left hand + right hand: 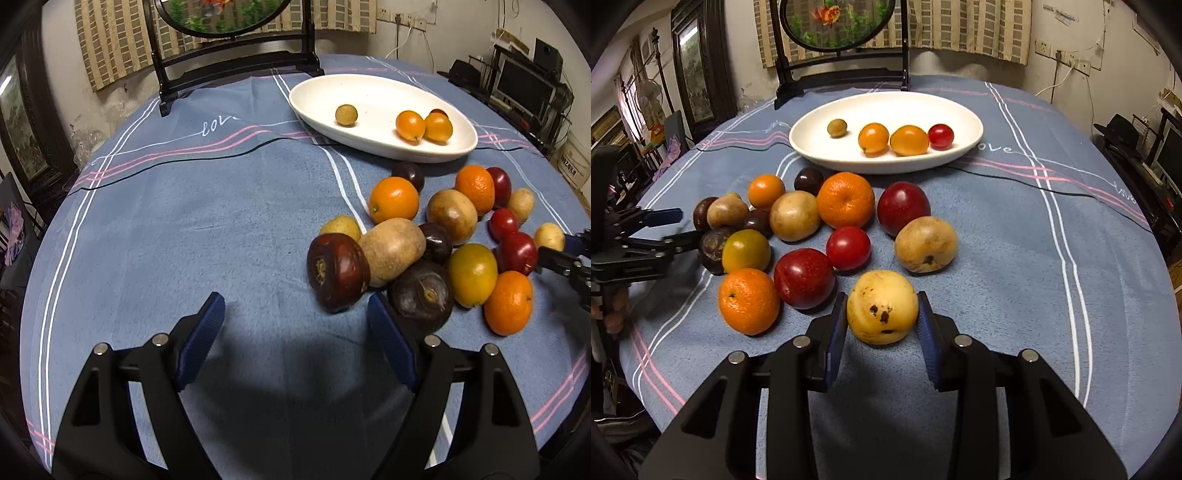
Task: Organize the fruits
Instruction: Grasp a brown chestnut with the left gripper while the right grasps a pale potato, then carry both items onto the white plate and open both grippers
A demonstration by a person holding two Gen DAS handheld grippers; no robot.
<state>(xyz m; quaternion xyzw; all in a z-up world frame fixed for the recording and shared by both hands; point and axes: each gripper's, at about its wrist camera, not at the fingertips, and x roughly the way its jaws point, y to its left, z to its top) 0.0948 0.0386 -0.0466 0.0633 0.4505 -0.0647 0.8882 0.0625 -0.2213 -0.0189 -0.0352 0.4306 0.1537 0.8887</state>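
Note:
A white oval dish (967, 122) at the back of the table holds a small brown-green fruit (837, 127), two orange fruits (873, 137) and a red one (940, 136). Several loose fruits lie in front of it: oranges (749, 300), red plums (804, 277), brown and dark purple fruits (337, 271). My right gripper (882, 314) is shut on a yellow spotted fruit (882, 306), low at the cloth. My left gripper (295, 317) is open and empty, left of the pile; its right finger (388, 332) is close to a dark fruit (423, 295). The dish also shows in the left wrist view (325, 88).
A blue striped tablecloth (184, 221) covers the round table. A dark wooden stand with a round panel (838, 44) stands behind the dish. A black cable (1052, 184) runs across the cloth. Furniture surrounds the table.

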